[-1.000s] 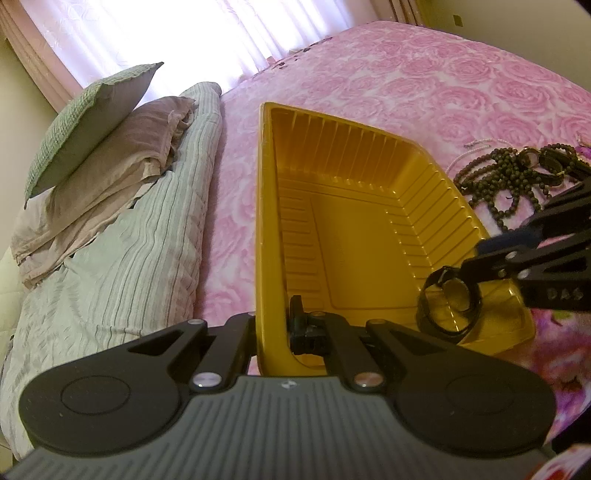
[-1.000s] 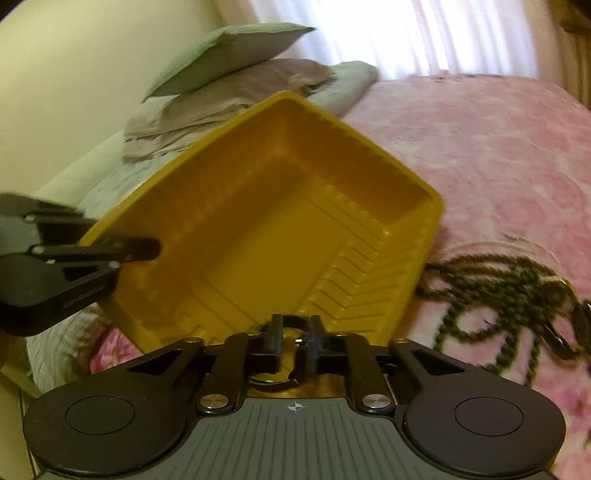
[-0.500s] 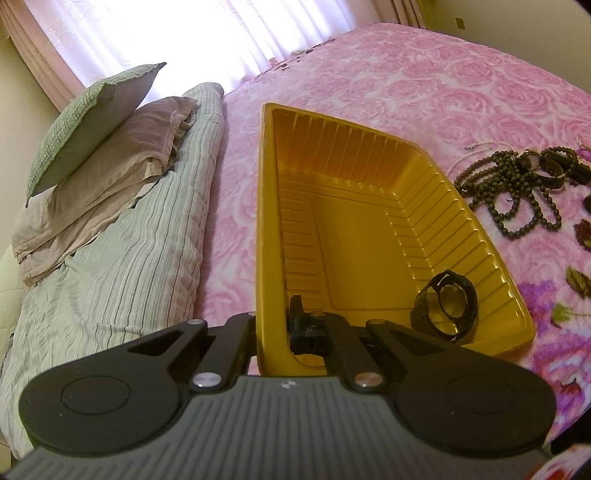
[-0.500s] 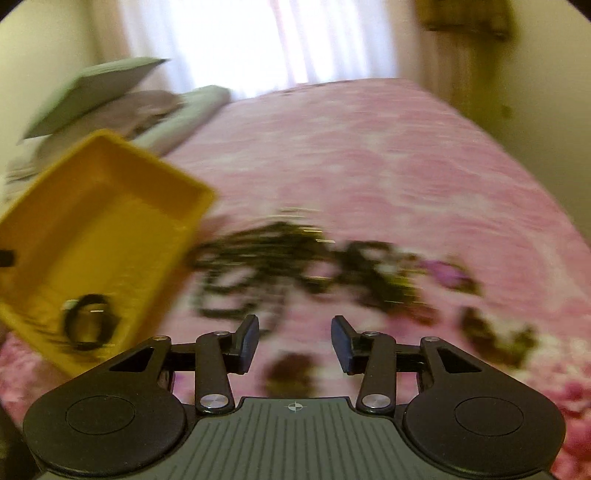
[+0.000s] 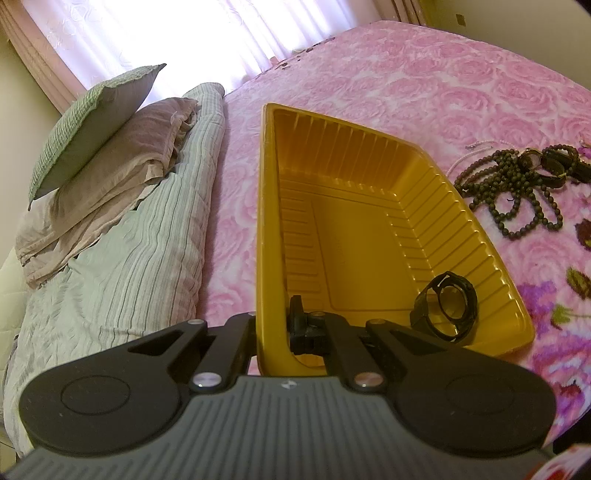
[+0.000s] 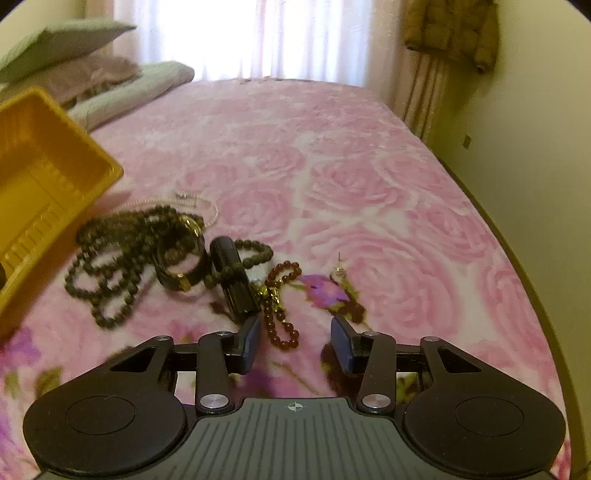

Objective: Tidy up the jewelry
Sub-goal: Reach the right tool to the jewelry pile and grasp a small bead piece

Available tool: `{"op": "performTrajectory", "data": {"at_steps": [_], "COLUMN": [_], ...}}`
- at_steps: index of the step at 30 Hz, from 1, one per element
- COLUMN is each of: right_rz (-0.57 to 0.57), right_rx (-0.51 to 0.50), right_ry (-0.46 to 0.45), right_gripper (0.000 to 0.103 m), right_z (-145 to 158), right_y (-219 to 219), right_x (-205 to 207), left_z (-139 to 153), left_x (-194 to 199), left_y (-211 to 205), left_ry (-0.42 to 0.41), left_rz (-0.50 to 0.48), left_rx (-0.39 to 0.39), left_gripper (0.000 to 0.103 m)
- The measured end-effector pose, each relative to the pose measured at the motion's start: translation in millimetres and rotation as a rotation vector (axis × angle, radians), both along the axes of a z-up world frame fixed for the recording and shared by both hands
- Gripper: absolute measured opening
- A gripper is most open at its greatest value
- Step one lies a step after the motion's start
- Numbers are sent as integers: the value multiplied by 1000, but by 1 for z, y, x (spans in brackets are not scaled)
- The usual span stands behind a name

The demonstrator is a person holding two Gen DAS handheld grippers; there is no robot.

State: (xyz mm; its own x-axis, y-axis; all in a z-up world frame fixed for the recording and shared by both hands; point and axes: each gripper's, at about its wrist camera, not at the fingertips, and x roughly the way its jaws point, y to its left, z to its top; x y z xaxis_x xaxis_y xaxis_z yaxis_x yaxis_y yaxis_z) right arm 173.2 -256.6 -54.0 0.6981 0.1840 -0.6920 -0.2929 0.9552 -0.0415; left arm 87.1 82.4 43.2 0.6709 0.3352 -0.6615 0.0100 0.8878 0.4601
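My left gripper [image 5: 275, 326] is shut on the near wall of a yellow plastic tray [image 5: 354, 177] and holds it tilted on the pink bed. A black watch [image 5: 445, 308] lies in the tray's near right corner. My right gripper [image 6: 295, 341] is open and empty, low over the bed. Just ahead of it lie a red bead bracelet [image 6: 280, 295], a black watch [image 6: 234, 277], a dark bangle [image 6: 181, 264], dark bead necklaces [image 6: 110, 254] and a small earring [image 6: 339, 267]. The tray's corner [image 6: 55, 173] shows at the left of the right wrist view.
Pillows [image 5: 96, 147] and a folded striped quilt [image 5: 122, 258] lie left of the tray. The bed's right edge [image 6: 517, 266] runs along a wall. A thin pale chain [image 6: 192, 201] lies beyond the beads. A jacket [image 6: 450, 29] hangs in the far corner.
My right gripper let go of the black watch into the tray, opened, and swung right to hover over the jewelry pile. My left gripper and the tray stayed still.
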Motion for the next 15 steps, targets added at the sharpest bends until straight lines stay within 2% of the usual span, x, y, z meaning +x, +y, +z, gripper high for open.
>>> {"op": "performTrajectory", "data": {"at_steps": [1,3,5,12,15], "right_rz": [7,26,37,-24,-29], "right_rx": [1,2,3,44,72], "right_ry": [-5,-12,-9,-42,-80], "right_gripper": [43,35,10,10,4], "right_z": [-2,-3,-1,16,34], "right_y": [0,-1,0,-7,-10], "right_x": [1,0,-2,-19,-26], "left_z": [0,0,0,1,1], "left_x": [0,0,0,-1,-1], "left_y": [0,-1,-1,-1,-1], "left_ry": [0,1,1,-1,-1], "left_rz": [0,0,1,-1,3], "left_rx": [0,3,6,5,4], "left_gripper": [2,2,2,2,2]}}
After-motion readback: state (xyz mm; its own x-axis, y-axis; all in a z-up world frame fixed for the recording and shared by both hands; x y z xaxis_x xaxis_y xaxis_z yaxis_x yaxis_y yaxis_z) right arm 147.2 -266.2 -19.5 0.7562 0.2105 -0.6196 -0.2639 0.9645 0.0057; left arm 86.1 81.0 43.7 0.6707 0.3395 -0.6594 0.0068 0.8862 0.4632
